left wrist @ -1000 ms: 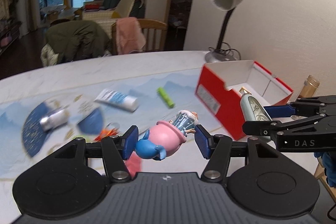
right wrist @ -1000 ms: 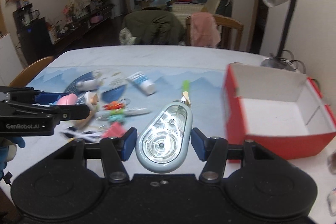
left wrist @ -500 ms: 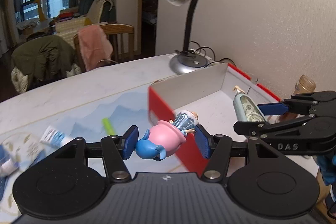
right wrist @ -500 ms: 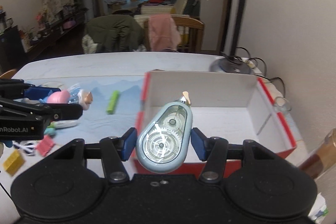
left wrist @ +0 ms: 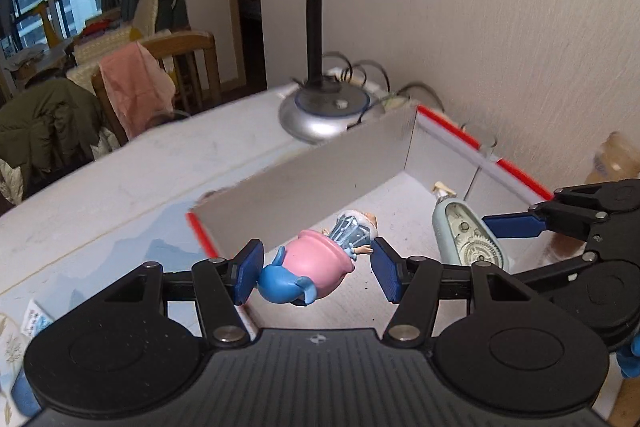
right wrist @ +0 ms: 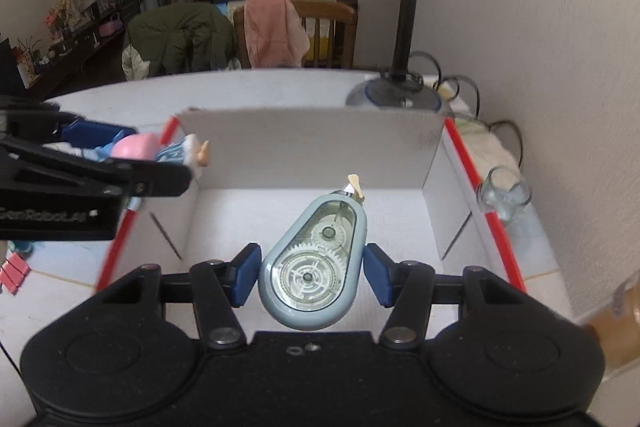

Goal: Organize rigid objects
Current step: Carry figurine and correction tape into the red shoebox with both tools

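Left gripper [left wrist: 316, 269] clenched on figurine [left wrist: 310, 269], right gripper [right wrist: 310, 273] on correction tape [right wrist: 314, 263]; lower well apart inside box [right wrist: 308, 147], probably empty; release gently.

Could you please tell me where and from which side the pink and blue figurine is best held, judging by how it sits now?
Hold the figurine across its round pink middle, coming from behind along its length, as the left gripper does now. That bulge is its widest, firmest part and fills the jaws; the thin arms and ribbed blue top near the head look too slender and uneven to clamp safely.
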The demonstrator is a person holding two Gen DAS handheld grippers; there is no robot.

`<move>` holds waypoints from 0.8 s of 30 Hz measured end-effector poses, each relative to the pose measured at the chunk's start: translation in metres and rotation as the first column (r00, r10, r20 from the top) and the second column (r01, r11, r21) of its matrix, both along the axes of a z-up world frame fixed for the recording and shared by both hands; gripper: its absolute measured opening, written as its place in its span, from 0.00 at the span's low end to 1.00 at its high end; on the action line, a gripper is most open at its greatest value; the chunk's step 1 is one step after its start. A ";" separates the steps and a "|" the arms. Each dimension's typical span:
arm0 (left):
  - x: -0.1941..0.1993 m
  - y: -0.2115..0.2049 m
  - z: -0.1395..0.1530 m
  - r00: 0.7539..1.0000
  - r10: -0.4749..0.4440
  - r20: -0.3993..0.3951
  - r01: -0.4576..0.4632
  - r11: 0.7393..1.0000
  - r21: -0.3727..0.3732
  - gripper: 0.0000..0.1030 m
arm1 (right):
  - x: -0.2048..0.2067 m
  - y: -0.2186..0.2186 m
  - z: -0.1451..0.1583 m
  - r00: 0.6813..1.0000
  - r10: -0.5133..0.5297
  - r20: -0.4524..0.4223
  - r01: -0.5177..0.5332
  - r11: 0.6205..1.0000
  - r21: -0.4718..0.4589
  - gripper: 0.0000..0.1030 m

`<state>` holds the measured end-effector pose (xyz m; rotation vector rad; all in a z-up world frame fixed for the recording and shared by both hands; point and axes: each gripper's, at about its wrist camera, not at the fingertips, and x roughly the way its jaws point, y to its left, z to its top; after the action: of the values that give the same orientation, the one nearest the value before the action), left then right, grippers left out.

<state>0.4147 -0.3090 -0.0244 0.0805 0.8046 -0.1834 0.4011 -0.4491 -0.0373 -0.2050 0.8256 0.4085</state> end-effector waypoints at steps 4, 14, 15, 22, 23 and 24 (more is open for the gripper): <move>0.025 -0.013 -0.021 0.998 -0.017 -0.057 0.018 1.000 0.012 0.57 | 0.016 -0.004 -0.015 1.000 0.003 -0.029 -0.004 1.000 -0.024 0.54; 0.069 -0.034 -0.066 0.976 -0.011 -0.215 0.030 0.996 0.084 0.57 | 0.042 -0.004 -0.047 0.987 0.048 -0.155 -0.058 0.996 -0.061 0.53; 0.072 -0.034 -0.070 0.972 -0.003 -0.235 0.026 0.995 0.092 0.57 | 0.042 -0.004 -0.049 0.985 0.053 -0.166 -0.064 0.996 -0.066 0.54; 0.084 -0.034 -0.086 0.933 0.008 -0.359 0.028 0.995 0.095 0.57 | 0.047 -0.004 -0.053 0.970 0.053 -0.239 -0.068 0.996 -0.059 0.54; 0.085 -0.035 -0.086 0.932 0.006 -0.363 0.032 0.995 0.099 0.57 | 0.047 -0.004 -0.052 0.968 0.050 -0.245 -0.067 0.996 -0.059 0.54; 0.087 -0.035 -0.088 0.927 0.009 -0.376 0.033 0.994 0.105 0.57 | 0.047 -0.004 -0.052 0.967 0.054 -0.250 -0.070 0.996 -0.056 0.54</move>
<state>0.5014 -0.3445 -0.1125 0.1579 1.1986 -0.1685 0.4482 -0.4534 -0.0897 -0.2435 1.0822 0.4731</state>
